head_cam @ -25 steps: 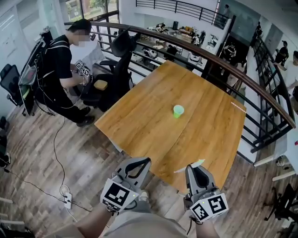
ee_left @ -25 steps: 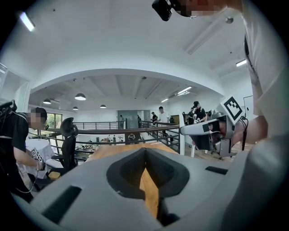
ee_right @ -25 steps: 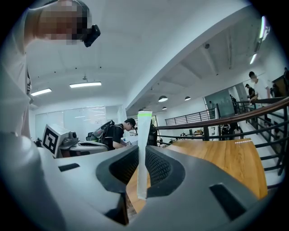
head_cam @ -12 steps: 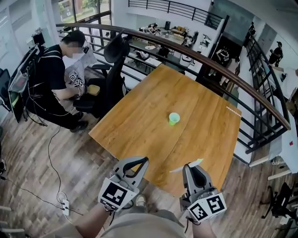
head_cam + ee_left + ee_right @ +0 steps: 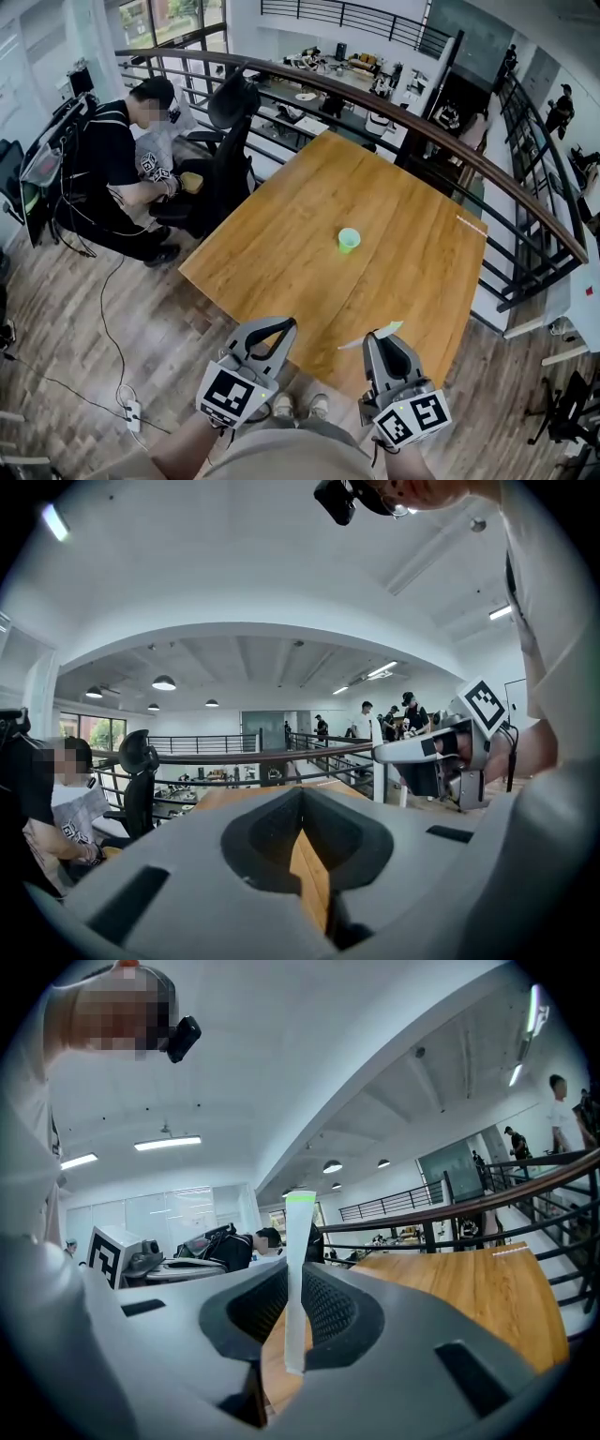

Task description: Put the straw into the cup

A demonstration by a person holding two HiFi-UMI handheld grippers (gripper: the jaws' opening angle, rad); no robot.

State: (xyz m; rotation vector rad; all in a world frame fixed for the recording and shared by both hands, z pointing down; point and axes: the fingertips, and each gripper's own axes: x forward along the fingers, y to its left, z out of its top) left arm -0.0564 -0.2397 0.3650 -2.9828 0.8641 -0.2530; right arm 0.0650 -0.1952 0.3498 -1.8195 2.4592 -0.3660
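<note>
Head view with the two gripper views. The rectangular honey-coloured wooden table (image 5: 281, 244) serves as the reference for all positions.

The small light-green plastic cup (image 5: 349, 240) stands upright and alone near the middle of the table, open end up.

The right gripper (image 5: 297, 1290), grey with black ribbed pads, hangs at the table's near edge, its tips just over the board. Its jaws are closed on the thin white straw with a green end (image 5: 296, 1279). The straw lies crosswise between the pads and sticks out on both sides. In the right gripper view it stands upright with the green end on top. In the head view it lies roughly level above the table's near edge. The straw is well apart from the cup and is not inside it.

The left gripper (image 5: 302, 803), of the same build, is held just off the table's near edge, beside the right one. Its jaw tips meet and nothing sits between them; only a sliver of tabletop shows through the gap behind the tips.

Off the table's far-left corner, a person in a black top (image 5: 117, 155) sits beside a black office chair (image 5: 230, 117). A dark metal railing with a wooden handrail (image 5: 441, 131) runs along the table's far side.
</note>
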